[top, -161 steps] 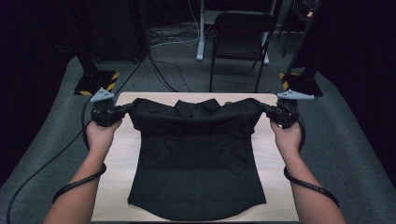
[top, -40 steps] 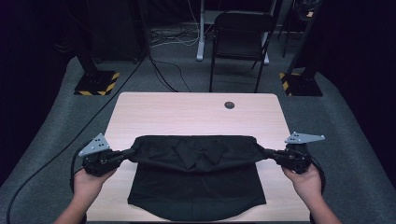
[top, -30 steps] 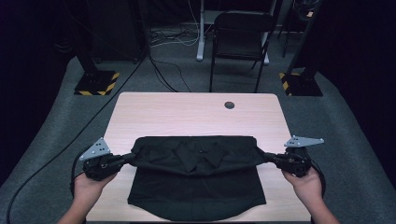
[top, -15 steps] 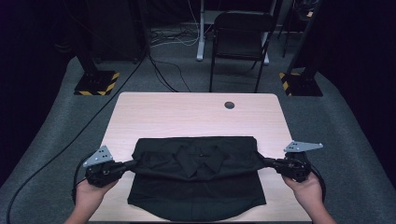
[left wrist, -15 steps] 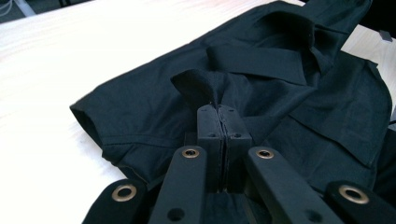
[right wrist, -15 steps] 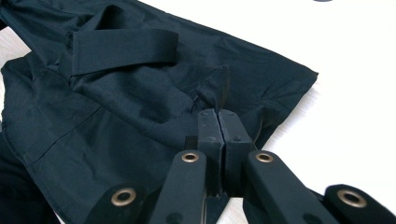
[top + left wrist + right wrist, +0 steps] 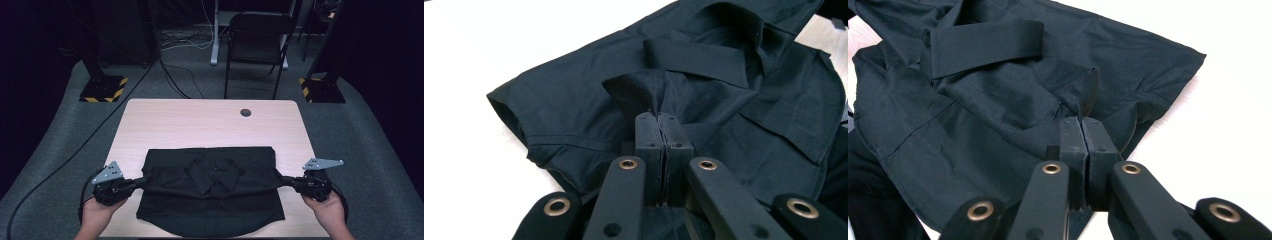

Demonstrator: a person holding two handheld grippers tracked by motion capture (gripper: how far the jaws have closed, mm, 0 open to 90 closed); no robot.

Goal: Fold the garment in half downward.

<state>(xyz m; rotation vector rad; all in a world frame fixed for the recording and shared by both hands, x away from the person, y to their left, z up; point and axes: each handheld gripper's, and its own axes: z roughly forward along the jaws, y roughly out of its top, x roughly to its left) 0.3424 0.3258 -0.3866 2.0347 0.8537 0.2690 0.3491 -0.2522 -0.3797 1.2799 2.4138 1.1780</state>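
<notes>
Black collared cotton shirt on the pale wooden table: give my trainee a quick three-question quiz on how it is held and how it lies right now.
1. True or false: the left gripper is shut on a pinch of the black collared cotton shirt.
2. Which way does the shirt's collar face? A) up, towards the high view B) down against the pale wooden table C) it hangs off the far edge.
3. Fill in: the right gripper is ____ on the shirt's fabric.

Key:
1. True: its jaws meet with cloth bunched between them.
2. A: the collar lies on top of the folded-over upper part.
3. Shut.
</notes>
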